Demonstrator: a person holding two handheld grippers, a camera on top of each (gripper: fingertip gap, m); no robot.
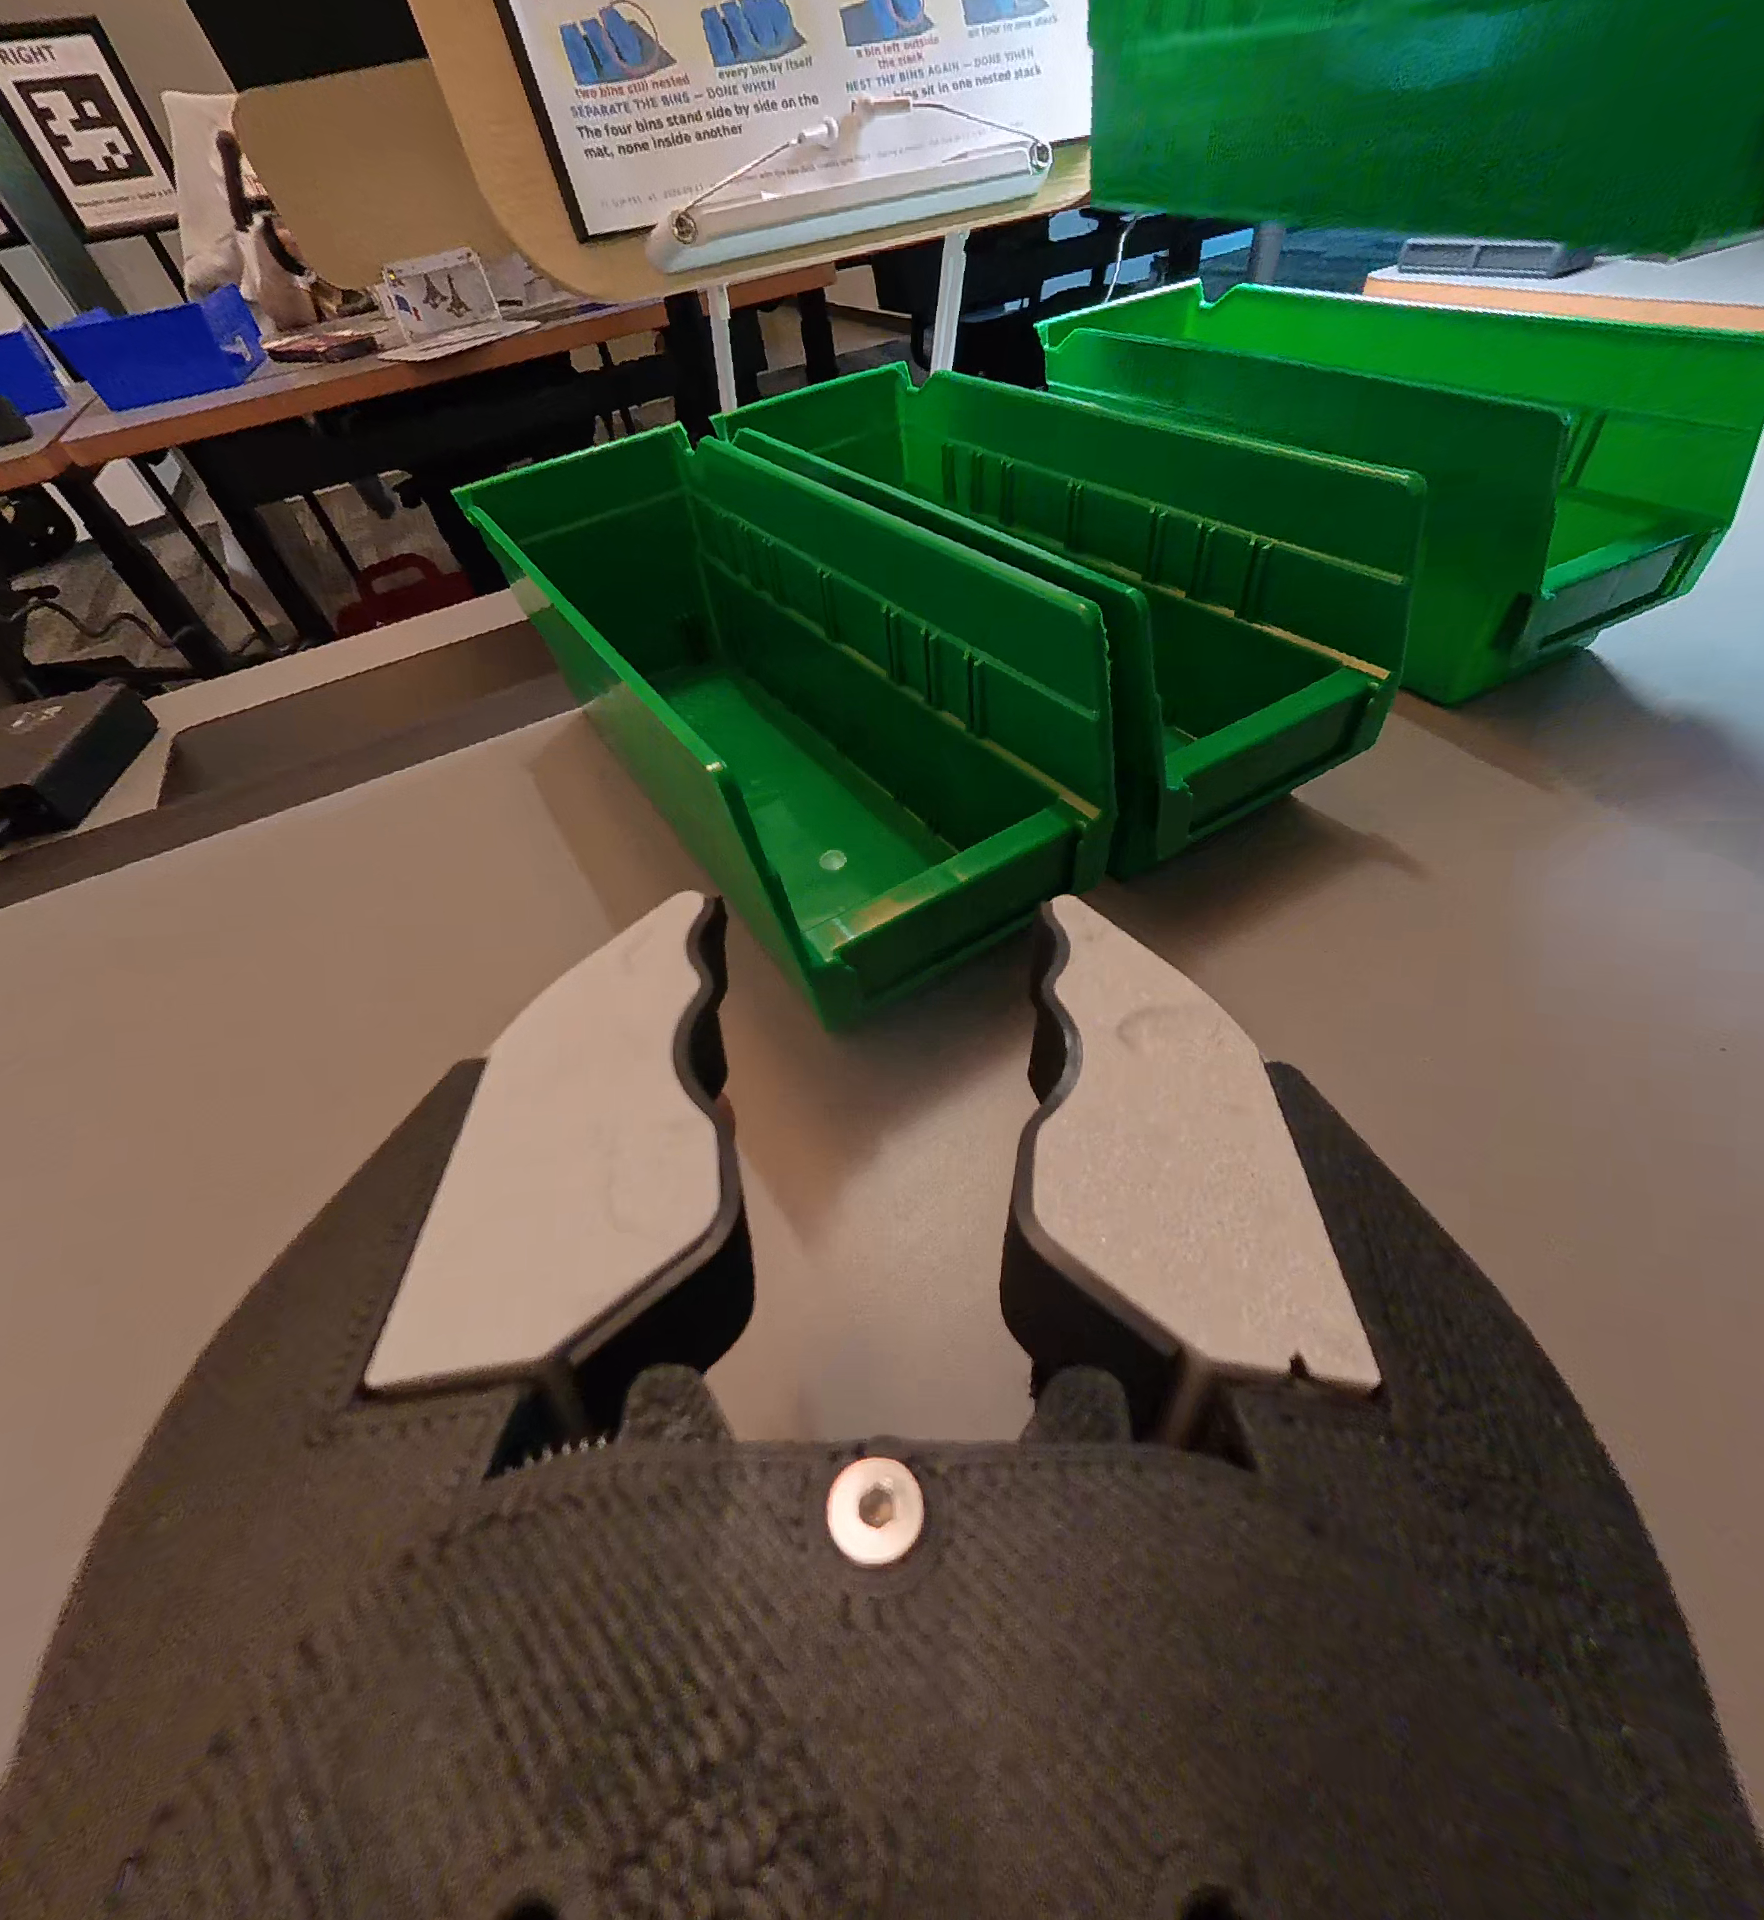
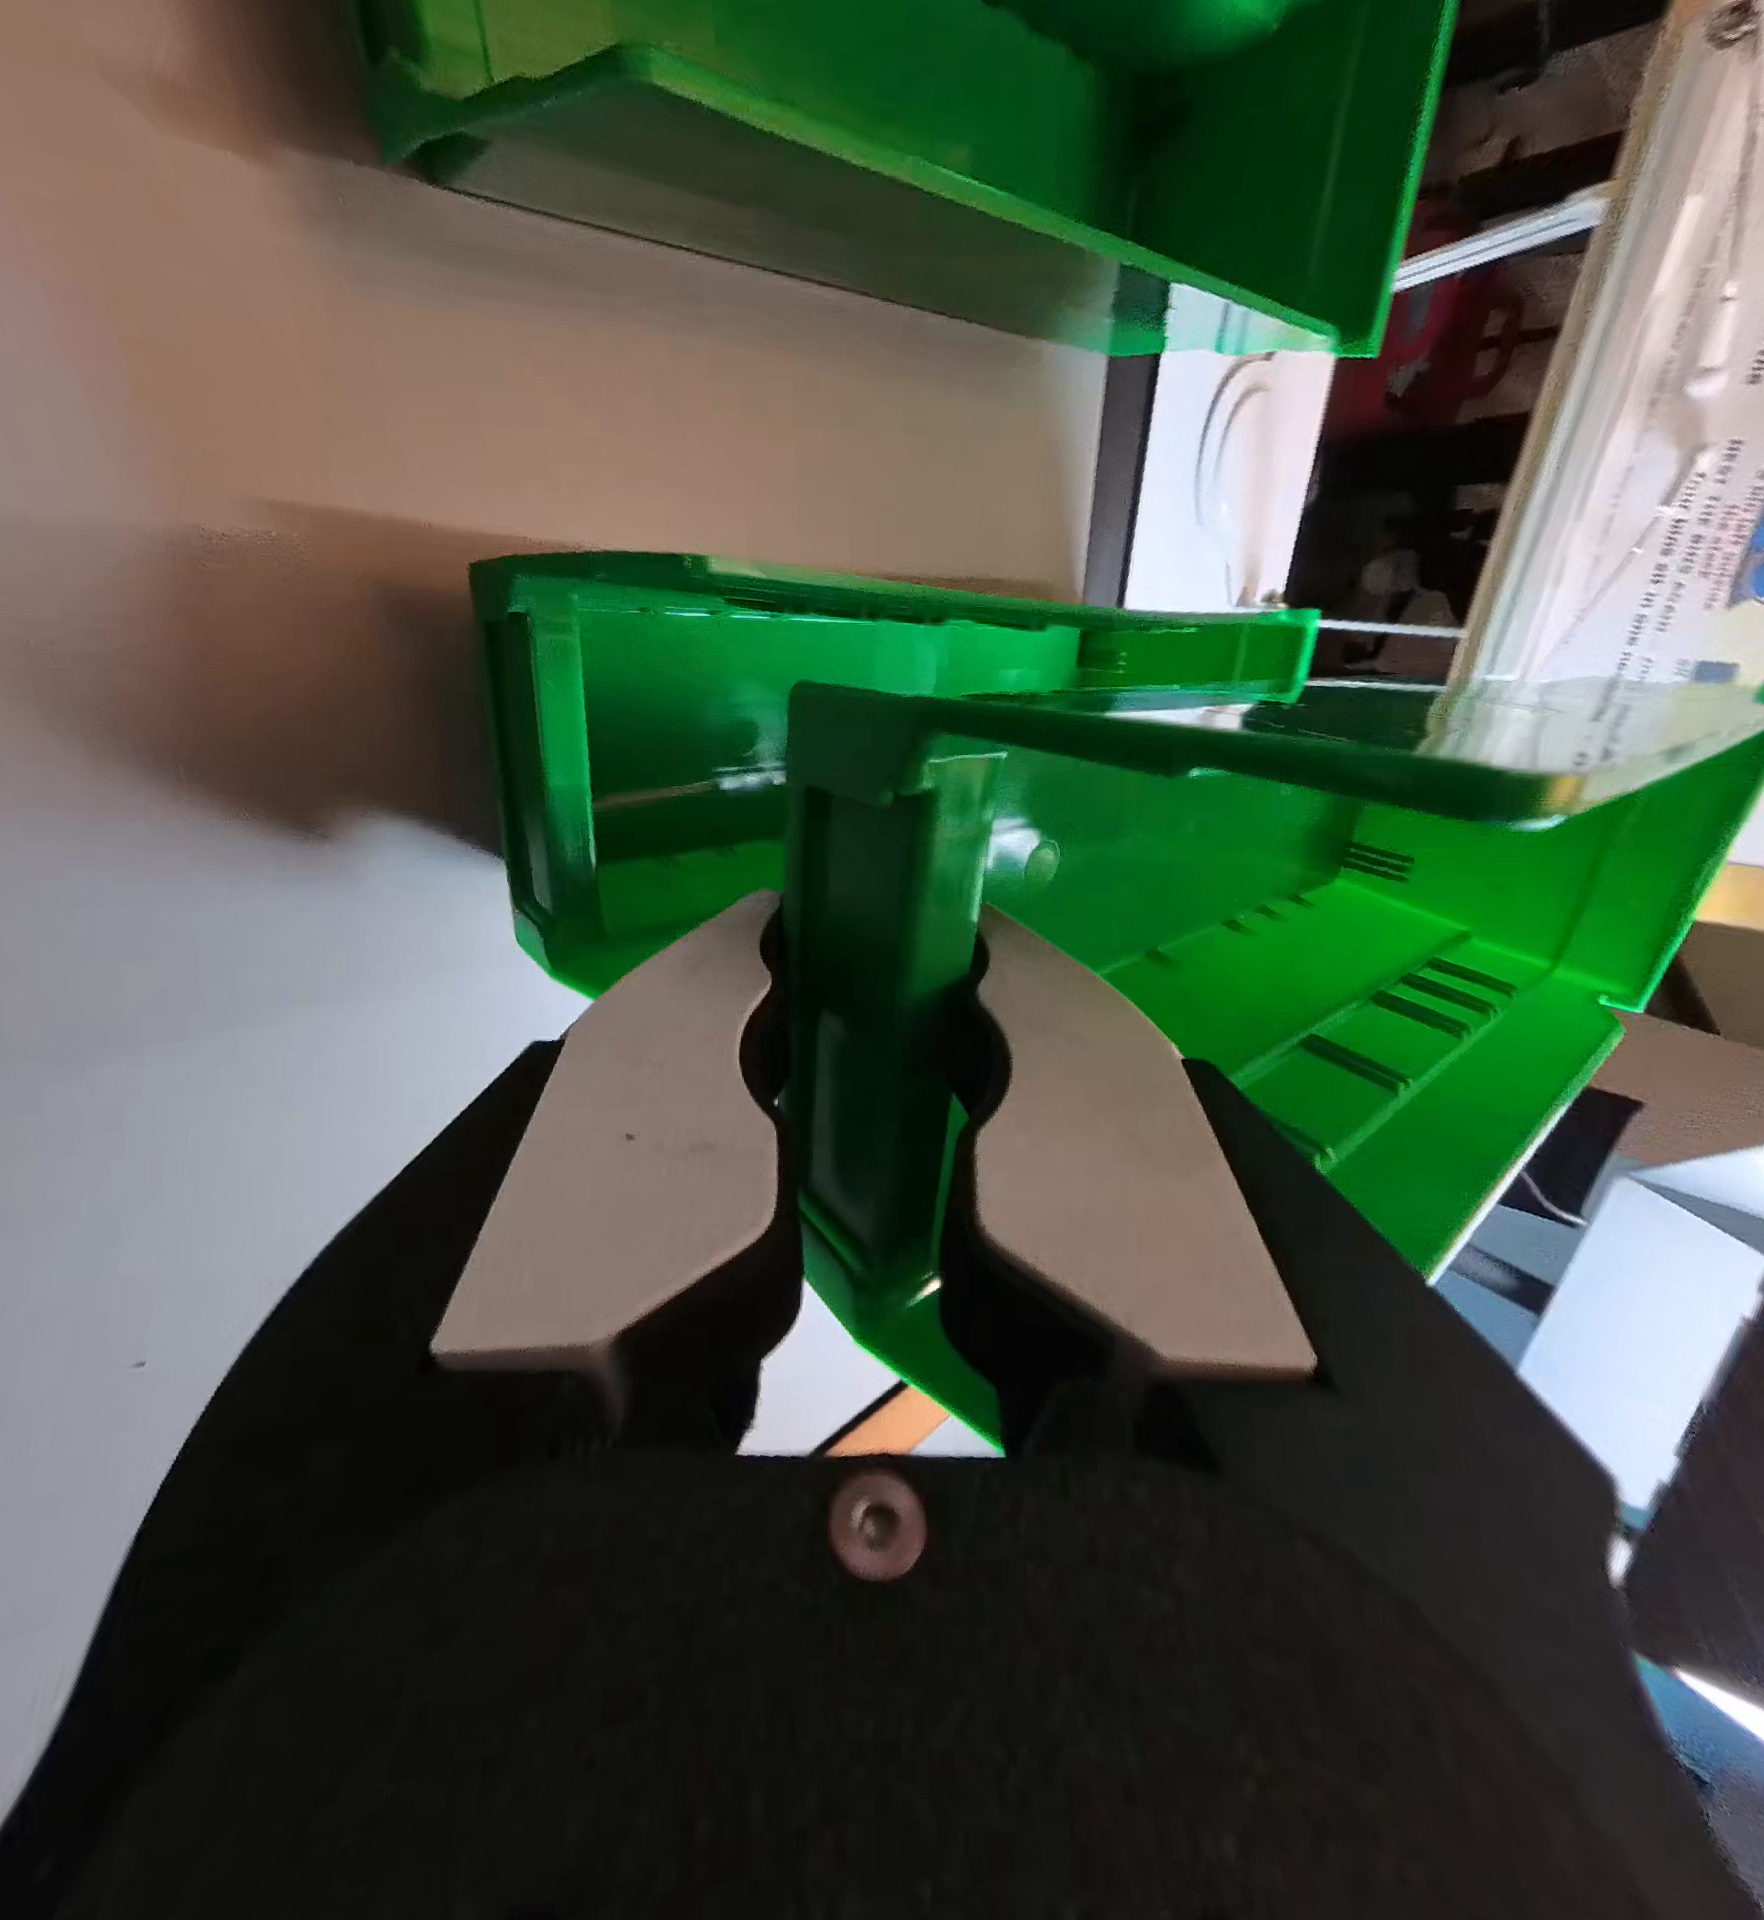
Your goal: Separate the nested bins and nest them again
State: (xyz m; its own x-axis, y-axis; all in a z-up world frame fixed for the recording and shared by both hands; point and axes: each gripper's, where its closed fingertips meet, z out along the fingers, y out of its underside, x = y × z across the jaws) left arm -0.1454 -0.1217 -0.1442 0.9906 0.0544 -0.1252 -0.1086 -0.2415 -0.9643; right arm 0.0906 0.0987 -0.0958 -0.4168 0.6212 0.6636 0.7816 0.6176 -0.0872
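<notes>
On the grey table three green bins stand side by side toward twelve o'clock of our left gripper, whose jaws gape empty: near bin, middle bin, far bin. Our right gripper clamps a fourth bin aloft, so we judge separating nearly done and nesting all ahead. Behind are an instruction board and blue bins.

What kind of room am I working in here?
Probably a lab or office set up for recording tasks: a printed marker sign on the wall, an instruction board standing behind the green bins, and desks with blue bins.
</notes>
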